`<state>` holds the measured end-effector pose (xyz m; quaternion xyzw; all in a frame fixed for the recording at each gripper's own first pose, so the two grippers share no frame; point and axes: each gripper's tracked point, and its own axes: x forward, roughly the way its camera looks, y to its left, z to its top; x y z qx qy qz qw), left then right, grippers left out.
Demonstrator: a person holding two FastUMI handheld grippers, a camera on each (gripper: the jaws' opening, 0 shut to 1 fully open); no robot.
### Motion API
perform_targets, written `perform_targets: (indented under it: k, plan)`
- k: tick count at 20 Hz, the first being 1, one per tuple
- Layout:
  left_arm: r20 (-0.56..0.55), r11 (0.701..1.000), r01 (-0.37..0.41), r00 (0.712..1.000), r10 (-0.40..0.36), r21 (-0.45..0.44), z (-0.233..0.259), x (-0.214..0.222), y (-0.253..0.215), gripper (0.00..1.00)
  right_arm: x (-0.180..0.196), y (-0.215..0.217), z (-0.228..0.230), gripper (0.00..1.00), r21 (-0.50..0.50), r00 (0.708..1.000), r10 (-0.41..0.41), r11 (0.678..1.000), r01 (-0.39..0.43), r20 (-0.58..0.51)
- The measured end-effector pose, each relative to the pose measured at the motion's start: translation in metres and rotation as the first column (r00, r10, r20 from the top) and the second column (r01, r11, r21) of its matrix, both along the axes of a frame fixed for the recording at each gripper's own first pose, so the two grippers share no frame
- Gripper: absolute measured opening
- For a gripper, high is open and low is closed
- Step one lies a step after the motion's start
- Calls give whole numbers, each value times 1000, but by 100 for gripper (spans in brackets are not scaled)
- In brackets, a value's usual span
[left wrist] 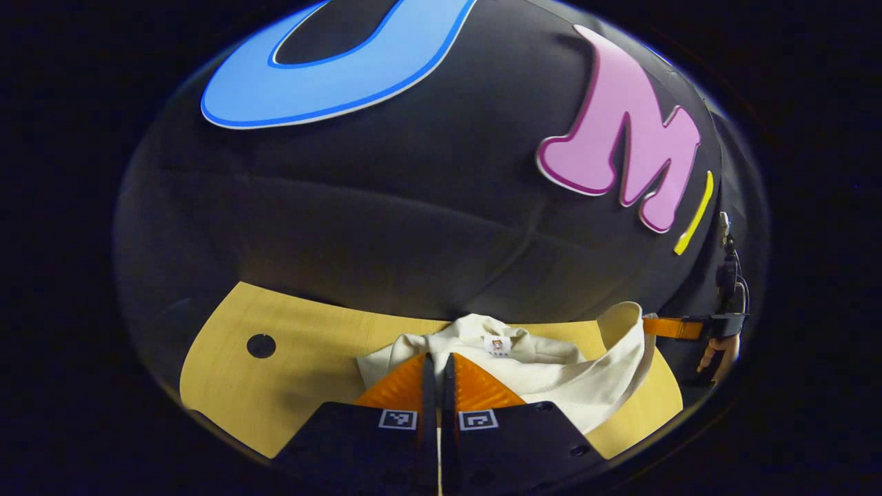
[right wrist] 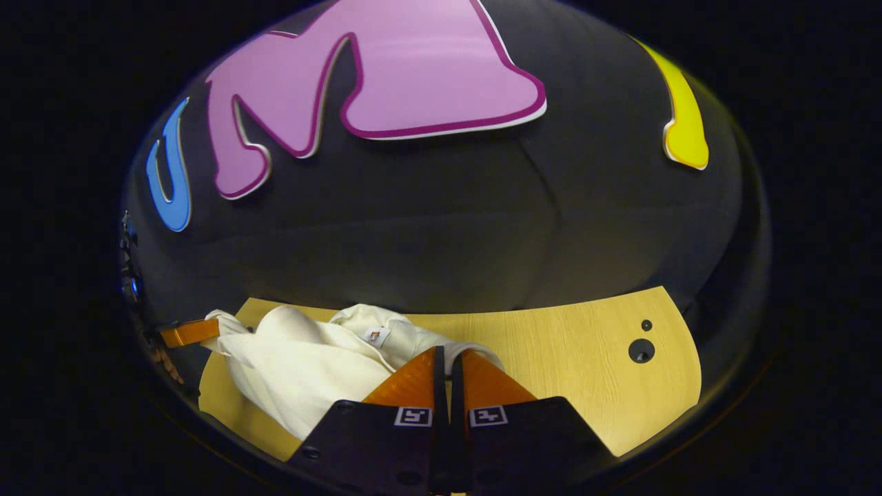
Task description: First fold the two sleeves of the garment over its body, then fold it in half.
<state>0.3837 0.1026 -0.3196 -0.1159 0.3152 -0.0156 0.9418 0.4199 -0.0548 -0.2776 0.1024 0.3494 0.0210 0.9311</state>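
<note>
Lying crumpled on the wooden table point(left wrist: 289, 358), the cream garment point(left wrist: 551, 375) looks light, soft and limp; a sleeve cuff or hem is the best hold. The left gripper point(left wrist: 438, 365), fingers pressed together, appears to pinch its cloth. The right gripper point(right wrist: 448, 362) is likewise closed at the garment's edge.

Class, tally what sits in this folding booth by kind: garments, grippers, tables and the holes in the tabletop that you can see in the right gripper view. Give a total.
Garments: 1, the cream garment
Grippers: 2, the right gripper and the left gripper
Tables: 1, the wooden table
Holes: 2, the large hole and the small hole
Total: 6
</note>
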Motion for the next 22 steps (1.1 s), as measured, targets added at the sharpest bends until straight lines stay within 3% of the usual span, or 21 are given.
perform_targets:
  k: [3, 5, 6, 7, 9, 10, 12, 17, 22]
  plan:
    - [-5, 997, -74, 997, 74, -7, -36, 29, 26, 14, 31, -15, -34, 5, -52, 999, -32, 998, 30, -27]
    - [1, 993, -113, 994, 113, 36, -49, 37, 42, 22, 39, -21, -53, 14, -95, 998, -47, 995, 44, -33]
    - [9, 993, -108, 994, 108, 45, -56, 41, 43, 30, 37, -20, -58, 23, -112, 998, -40, 993, 35, -41]
    - [9, 992, -111, 994, 110, 60, -55, 41, 46, 53, 32, -21, -66, 29, -143, 998, -27, 989, 18, -57]
    - [15, 992, -109, 994, 108, 71, -51, 36, 40, 100, 23, -17, -65, 63, -203, 999, 2, 979, -12, -49]
    - [36, 992, -104, 994, 101, 76, -45, 35, 34, 96, 21, -18, -60, 84, -234, 1000, 8, 972, -14, -24]
    - [92, 990, -91, 992, 81, 104, -25, 23, 25, 96, 10, -11, -41, 100, -250, 999, 7, 968, 3, 37]
    - [213, 977, -51, 977, 6, 205, 41, -19, -6, 96, -25, -7, 31, 98, -260, 978, -30, 962, 84, 205]
    - [335, 989, -32, 942, -18, 144, 126, -85, -46, 96, -82, 8, 112, 98, -218, 945, -49, 968, 125, 324]
